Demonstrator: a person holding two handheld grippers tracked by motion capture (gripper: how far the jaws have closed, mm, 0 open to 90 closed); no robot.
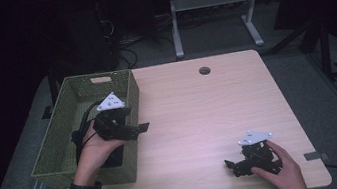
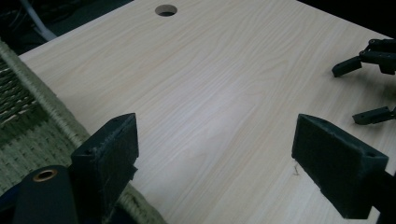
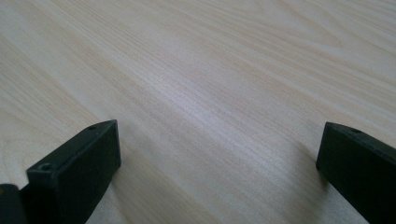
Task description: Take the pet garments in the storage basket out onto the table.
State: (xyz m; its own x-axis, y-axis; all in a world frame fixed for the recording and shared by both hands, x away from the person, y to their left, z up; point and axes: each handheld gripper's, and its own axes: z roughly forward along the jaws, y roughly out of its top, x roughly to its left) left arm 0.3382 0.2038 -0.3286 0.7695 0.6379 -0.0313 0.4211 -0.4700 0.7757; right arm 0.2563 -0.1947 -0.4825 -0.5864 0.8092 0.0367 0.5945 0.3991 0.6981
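Woven green basket [image 1: 61, 135] sits at the table's [image 1: 200, 120] left edge; no writing is readable. Left gripper [image 1: 142, 127] and right gripper [image 1: 227, 163] both gape wide, holding nothing.

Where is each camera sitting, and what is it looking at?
High view: above the table, looking down; both hands, left gripper by the green basket, right gripper.
Left gripper view: on that gripper, open jaws facing tabletop and basket rim.
Right gripper view: open jaws over bare wood.
Shared: high and left views show the table's round hole.
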